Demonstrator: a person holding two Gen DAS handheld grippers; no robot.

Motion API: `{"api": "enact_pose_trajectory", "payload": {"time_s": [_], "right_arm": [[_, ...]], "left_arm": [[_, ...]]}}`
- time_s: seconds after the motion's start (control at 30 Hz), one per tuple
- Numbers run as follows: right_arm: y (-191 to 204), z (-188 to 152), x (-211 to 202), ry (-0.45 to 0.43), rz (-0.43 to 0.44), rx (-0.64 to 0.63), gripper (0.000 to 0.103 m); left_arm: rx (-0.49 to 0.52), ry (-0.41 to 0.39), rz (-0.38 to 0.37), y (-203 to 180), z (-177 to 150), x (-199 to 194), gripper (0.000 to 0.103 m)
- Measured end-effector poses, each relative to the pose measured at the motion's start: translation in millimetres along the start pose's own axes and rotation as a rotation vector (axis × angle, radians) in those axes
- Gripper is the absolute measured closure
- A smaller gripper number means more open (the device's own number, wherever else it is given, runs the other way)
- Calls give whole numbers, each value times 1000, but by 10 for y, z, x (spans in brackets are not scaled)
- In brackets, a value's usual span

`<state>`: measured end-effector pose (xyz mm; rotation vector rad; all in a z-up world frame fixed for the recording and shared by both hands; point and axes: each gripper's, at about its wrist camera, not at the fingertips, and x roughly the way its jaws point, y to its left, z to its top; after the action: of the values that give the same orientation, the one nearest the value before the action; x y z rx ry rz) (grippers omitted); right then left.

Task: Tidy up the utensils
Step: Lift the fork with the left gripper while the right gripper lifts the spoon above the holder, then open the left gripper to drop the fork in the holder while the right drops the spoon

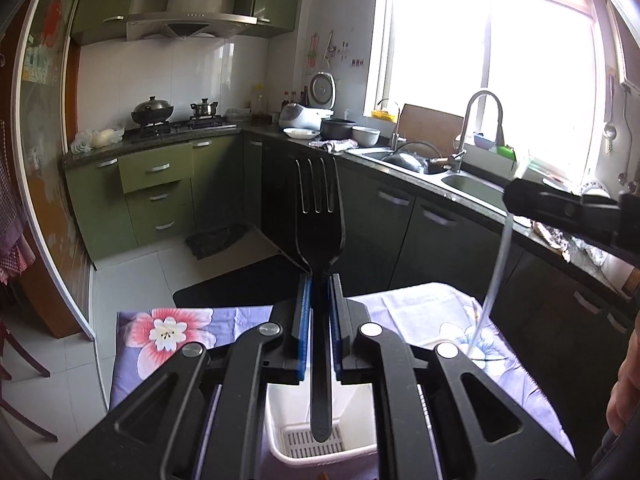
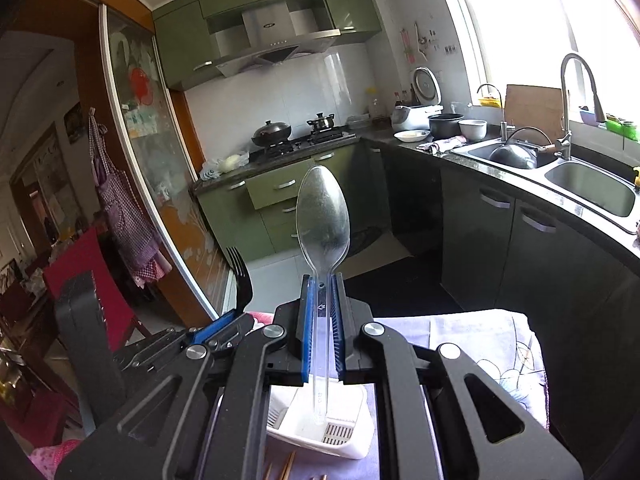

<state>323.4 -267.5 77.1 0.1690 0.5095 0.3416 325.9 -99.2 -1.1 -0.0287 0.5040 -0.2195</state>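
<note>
Left hand-held gripper was clamped on a black fork, tines up, handle end hanging over a white basket on the table with a flowered cloth. Right hand-held gripper was clamped on a clear spoon, bowl up, handle tip down inside the same basket. Wooden chopstick tips lay near the basket. The two grippers were side by side, apart.

One black fork, one clear spoon, one white utensil holder, two grippers: left, right; two pots on stove.
</note>
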Motion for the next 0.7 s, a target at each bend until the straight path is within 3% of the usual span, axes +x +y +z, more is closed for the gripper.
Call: {"api": "enact_pose_trajectory", "payload": {"time_s": [0.27,0.7], "right_arm": [[11,-298,172,20,-12,-12,94],[159,-832,291,46,-35,-80,94]], "left_arm": [[34,32,-23,-36,-166,-96,91],[20,8,-42,3,-247,-607,85]]}}
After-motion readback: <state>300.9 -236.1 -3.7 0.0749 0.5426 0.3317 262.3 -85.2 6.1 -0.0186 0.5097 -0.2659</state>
